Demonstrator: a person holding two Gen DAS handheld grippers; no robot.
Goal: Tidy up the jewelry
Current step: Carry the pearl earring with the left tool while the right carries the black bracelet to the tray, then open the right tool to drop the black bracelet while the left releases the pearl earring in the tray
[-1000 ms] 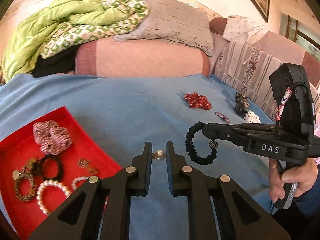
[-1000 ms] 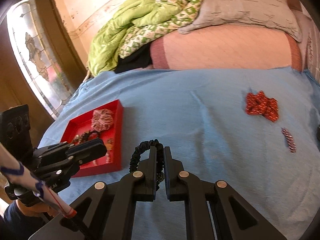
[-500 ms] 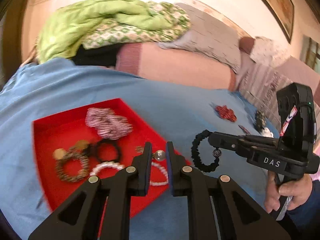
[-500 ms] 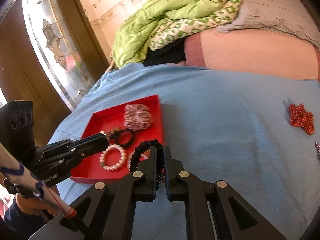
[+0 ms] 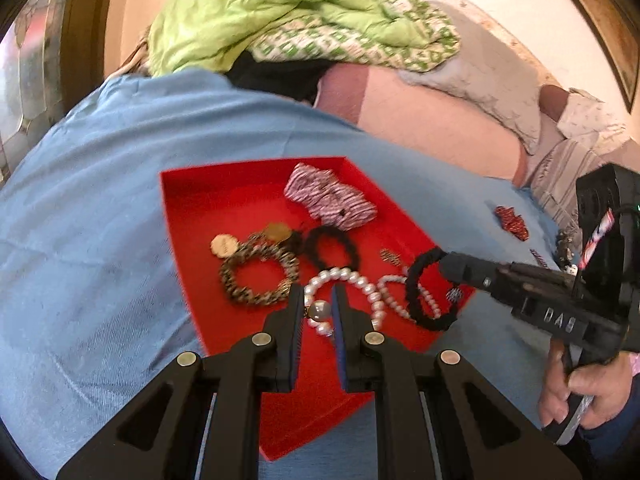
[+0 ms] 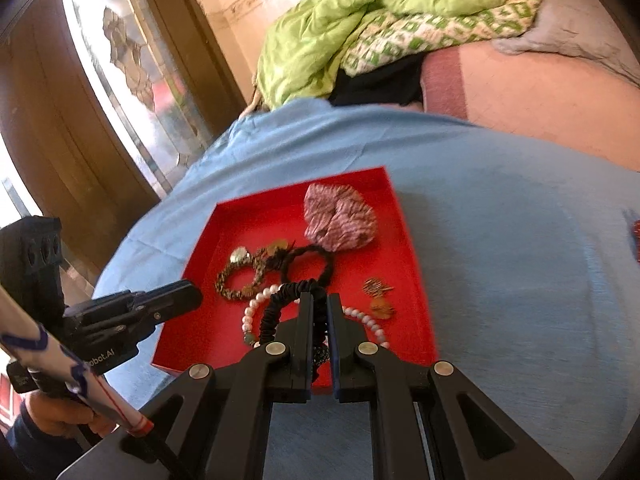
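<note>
The left gripper is clamped on a small pearl earring, above the red tray near its front edge. To its right, the right gripper pinches a black bracelet over the tray's pearl bracelets.

A red tray on a plain blue bedspread. In it — a pink-and-white striped scrunchie, a white pearl bracelet, a black hair tie, and a gold-and-dark speckled bracelet. Beyond the bedspread's far edge — a lime-green quilt, its reverse green-and-white checked.
</note>
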